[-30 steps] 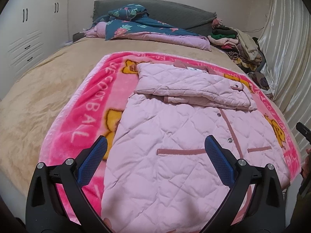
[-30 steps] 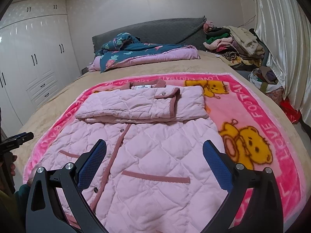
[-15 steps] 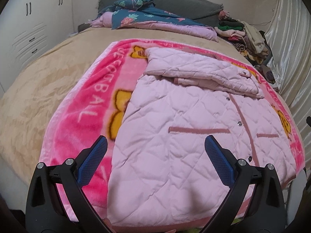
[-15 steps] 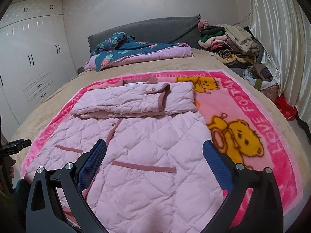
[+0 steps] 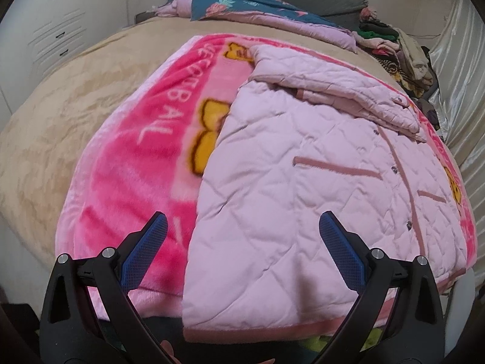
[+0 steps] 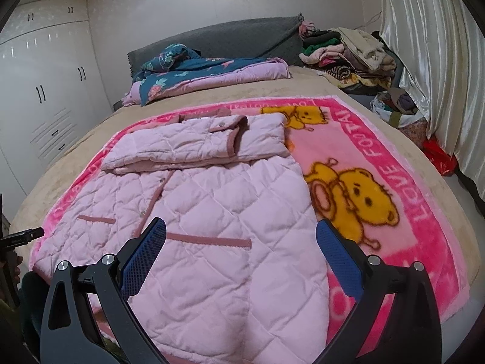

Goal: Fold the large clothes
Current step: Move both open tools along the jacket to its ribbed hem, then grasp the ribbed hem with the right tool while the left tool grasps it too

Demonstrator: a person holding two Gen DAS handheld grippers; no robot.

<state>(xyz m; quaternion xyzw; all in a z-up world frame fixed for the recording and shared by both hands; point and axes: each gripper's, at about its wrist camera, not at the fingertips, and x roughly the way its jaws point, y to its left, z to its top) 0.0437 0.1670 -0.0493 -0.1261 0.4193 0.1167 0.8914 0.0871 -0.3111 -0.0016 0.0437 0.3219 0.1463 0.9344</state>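
Open blanket (image 6: 391,163) beside jacket (image 6: 230,212); clothes pile (image 6: 348,51) far off.

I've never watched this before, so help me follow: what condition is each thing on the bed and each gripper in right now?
Pink quilted coat: flat, buttoned, sleeves folded across the chest.
Pink bear blanket: spread flat under the coat.
Floral quilt: folded by the headboard.
Clothes pile: heaped, unfolded.
Left gripper: open, empty.
Right gripper: open, empty.

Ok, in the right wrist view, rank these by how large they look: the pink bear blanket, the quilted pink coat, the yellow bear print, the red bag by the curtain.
Largest to smallest, as they appear:
1. pink bear blanket
2. quilted pink coat, though being nearer the camera inflates it
3. yellow bear print
4. red bag, far off and partly hidden, so its true size is unsure
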